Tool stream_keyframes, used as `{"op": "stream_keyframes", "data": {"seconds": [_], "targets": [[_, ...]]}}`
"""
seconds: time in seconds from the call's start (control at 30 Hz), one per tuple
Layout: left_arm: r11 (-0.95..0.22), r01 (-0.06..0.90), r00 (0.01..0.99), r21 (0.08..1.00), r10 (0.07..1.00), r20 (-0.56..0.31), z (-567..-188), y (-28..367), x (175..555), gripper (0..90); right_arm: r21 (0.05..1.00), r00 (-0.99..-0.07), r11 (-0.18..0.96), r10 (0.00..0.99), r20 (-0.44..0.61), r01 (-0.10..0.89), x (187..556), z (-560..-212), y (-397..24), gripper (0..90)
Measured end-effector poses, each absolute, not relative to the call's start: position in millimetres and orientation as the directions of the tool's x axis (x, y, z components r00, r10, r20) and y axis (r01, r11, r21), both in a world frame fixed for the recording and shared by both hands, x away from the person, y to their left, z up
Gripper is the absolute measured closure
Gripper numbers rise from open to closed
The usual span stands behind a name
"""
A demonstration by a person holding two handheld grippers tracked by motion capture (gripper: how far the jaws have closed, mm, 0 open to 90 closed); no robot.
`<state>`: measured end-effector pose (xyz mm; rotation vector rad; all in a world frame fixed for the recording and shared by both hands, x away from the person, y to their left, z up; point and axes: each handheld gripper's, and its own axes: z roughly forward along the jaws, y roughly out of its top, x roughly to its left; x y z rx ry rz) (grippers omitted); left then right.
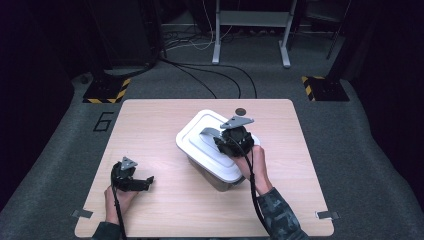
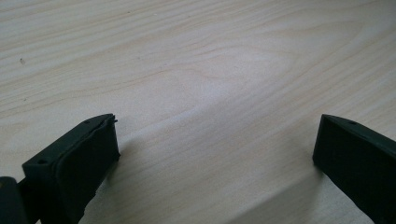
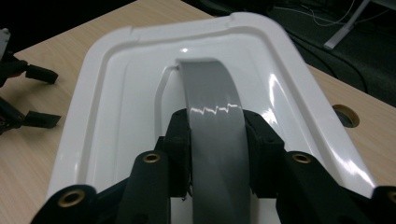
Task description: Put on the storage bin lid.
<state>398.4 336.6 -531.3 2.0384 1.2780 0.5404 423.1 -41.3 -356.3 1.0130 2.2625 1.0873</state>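
Observation:
A white lid (image 1: 200, 145) with a grey arched handle (image 1: 210, 132) covers a clear box (image 1: 216, 179) in the middle of the wooden table (image 1: 150, 125). My right gripper (image 1: 226, 143) is above the lid, shut on that handle. In the right gripper view, the black pads press both sides of the grey handle (image 3: 210, 88) over the white lid (image 3: 121, 88). My left gripper (image 1: 149, 182) rests on the table at the front left, well apart from the box. It is open, and there is bare wood (image 2: 210, 56) between its fingers (image 2: 88, 154).
A small round hole (image 1: 241, 111) sits in the table just behind the box. Beyond the table are grey carpet, cables, and a metal frame's legs (image 1: 250, 35). Black stands with yellow-striped bases (image 1: 106, 90) flank the far corners.

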Motion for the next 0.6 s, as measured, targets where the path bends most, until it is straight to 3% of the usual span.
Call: {"op": "stream_keyframes", "data": {"seconds": [0.23, 0.4, 0.6], "targets": [[-0.306, 0.629, 0.439, 0.714, 0.898, -0.001, -531, 337, 398, 0.0, 0.763, -0.554, 0.355, 0.832, 0.006, 0.541, 447, -367, -44, 67.5], [-0.303, 0.625, 0.436, 0.719, 0.9, -0.001, -531, 337, 398, 0.0, 0.773, -0.564, 0.342, 0.825, 0.024, 0.534, 445, -373, -49, 67.7], [-0.302, 0.63, 0.435, 0.716, 0.9, -0.002, -531, 336, 399, 0.0, 0.744, -0.588, 0.455, 0.802, -0.104, 0.489, 442, -372, -31, 67.9]]}}
